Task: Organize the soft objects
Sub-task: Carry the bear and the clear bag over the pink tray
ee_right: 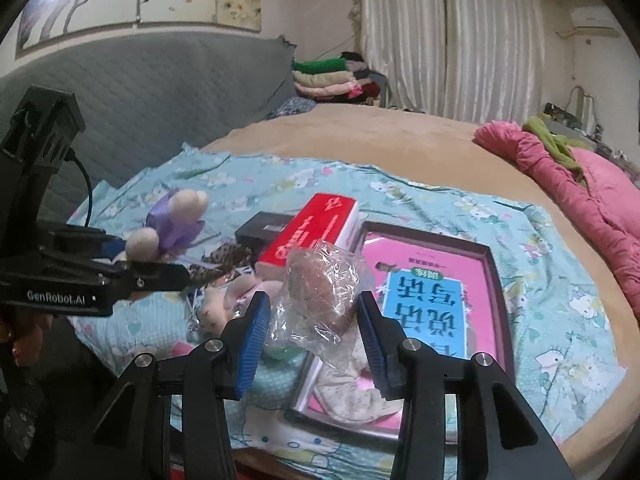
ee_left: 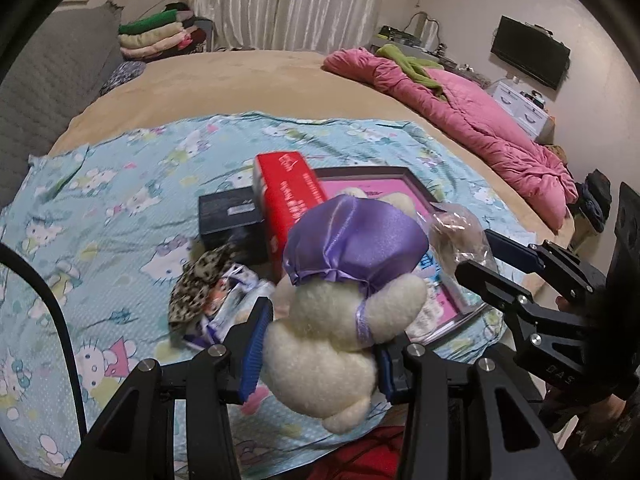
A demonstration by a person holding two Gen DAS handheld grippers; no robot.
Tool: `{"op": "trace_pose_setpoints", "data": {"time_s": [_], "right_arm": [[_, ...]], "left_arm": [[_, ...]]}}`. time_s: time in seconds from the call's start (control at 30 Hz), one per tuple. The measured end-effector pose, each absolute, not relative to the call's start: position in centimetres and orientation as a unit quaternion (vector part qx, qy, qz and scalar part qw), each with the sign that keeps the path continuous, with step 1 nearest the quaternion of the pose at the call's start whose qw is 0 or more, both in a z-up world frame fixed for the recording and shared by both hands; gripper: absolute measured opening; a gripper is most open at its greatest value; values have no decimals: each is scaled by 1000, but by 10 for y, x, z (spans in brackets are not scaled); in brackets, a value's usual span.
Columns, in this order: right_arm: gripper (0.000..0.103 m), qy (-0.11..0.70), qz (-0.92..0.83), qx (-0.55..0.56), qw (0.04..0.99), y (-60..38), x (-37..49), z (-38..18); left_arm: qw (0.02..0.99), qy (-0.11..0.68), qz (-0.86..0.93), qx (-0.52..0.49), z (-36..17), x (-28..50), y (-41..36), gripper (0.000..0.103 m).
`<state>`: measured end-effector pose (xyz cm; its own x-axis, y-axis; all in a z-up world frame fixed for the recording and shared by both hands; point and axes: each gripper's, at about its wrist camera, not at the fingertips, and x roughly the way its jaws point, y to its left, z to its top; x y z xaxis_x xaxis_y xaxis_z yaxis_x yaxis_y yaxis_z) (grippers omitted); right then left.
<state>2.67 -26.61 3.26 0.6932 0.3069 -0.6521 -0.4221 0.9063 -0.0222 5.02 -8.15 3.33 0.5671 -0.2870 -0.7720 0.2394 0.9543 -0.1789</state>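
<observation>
My left gripper is shut on a cream plush toy in a purple satin dress, held above the bed. It grips the toy's lower body, with the dress end pointing away. My right gripper is shut on a brownish soft toy in a crinkled clear plastic bag, also lifted off the bed. From the left wrist view, that bag and the right gripper hang close to the right of the plush. The right wrist view has the left gripper at far left with the plush.
Below lies a blue cartoon-cat sheet with a red box, a black box, a framed pink book, a leopard-print cloth and another wrapped plush. A pink quilt lies at right, folded clothes behind.
</observation>
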Motion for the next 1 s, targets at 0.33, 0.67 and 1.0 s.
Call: {"op": "trace_pose_setpoints", "data": {"time_s": [0.33, 0.67, 1.0], "right_arm": [[46, 303, 146, -45, 941, -314, 30, 62], [46, 287, 88, -6, 954, -364, 33, 73], [46, 304, 72, 16, 950, -383, 38, 56]], "left_arm": [[886, 430, -175, -1, 51, 64, -126, 46], [870, 448, -204, 20, 38, 83, -177, 46], [845, 487, -215, 53, -5, 99, -215, 46]]}}
